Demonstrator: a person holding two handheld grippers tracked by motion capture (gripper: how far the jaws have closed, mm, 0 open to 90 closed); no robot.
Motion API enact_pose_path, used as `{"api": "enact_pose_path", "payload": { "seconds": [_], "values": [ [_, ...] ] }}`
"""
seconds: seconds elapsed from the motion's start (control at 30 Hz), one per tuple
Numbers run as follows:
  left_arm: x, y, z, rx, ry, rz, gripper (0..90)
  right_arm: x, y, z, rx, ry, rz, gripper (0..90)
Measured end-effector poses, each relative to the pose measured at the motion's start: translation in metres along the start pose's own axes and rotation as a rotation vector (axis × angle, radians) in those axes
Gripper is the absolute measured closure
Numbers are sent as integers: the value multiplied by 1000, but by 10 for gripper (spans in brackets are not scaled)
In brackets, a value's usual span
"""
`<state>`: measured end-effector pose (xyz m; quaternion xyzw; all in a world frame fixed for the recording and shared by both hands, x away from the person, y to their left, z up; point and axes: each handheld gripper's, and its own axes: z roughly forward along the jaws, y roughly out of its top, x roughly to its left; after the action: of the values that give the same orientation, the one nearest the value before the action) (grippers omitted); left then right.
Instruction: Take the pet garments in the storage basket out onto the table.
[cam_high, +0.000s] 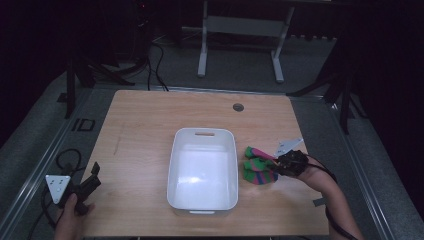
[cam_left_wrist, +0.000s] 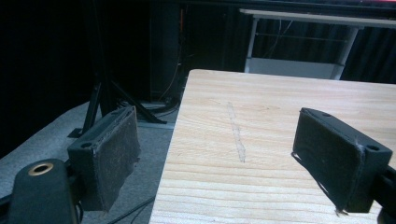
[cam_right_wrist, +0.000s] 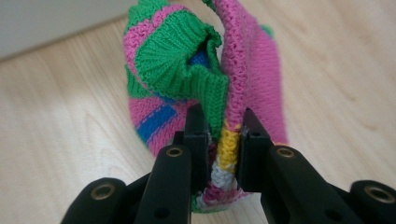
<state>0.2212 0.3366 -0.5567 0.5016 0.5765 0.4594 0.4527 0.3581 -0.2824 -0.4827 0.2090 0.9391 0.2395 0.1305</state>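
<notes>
A knitted sock bundle, striped pink, green and blue, lies on the wooden table just right of a white plastic bin. My right gripper is shut on it; in the right gripper view the sock bundle is pinched between the two black jaws of the right gripper, with yellow and white yarn showing in the gap. My left gripper rests at the table's front left corner. The left gripper is open, its pads wide apart over bare wood and the table's left edge.
The bin stands upright in the middle of the table with nothing visible inside. A round cable hole sits near the far edge. Beyond the table stand a white desk frame and dark stands. Cables lie on the floor at the left.
</notes>
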Motion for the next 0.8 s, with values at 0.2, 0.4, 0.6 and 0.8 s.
{"api": "enact_pose_path", "payload": {
  "seconds": [0.2,0.4,0.6,0.8],
  "values": [
    [0,0,0,1,-1,-2,151,1,-8,29,17,24,23,766],
    [0,0,0,0,-2,-1,151,3,-9,37,2,27,38,717],
    [0,0,0,1,-1,-2,151,6,-3,25,37,17,7,518],
    [1,0,0,1,-2,-3,152,4,0,6,-58,15,32,434]
  ]
}}
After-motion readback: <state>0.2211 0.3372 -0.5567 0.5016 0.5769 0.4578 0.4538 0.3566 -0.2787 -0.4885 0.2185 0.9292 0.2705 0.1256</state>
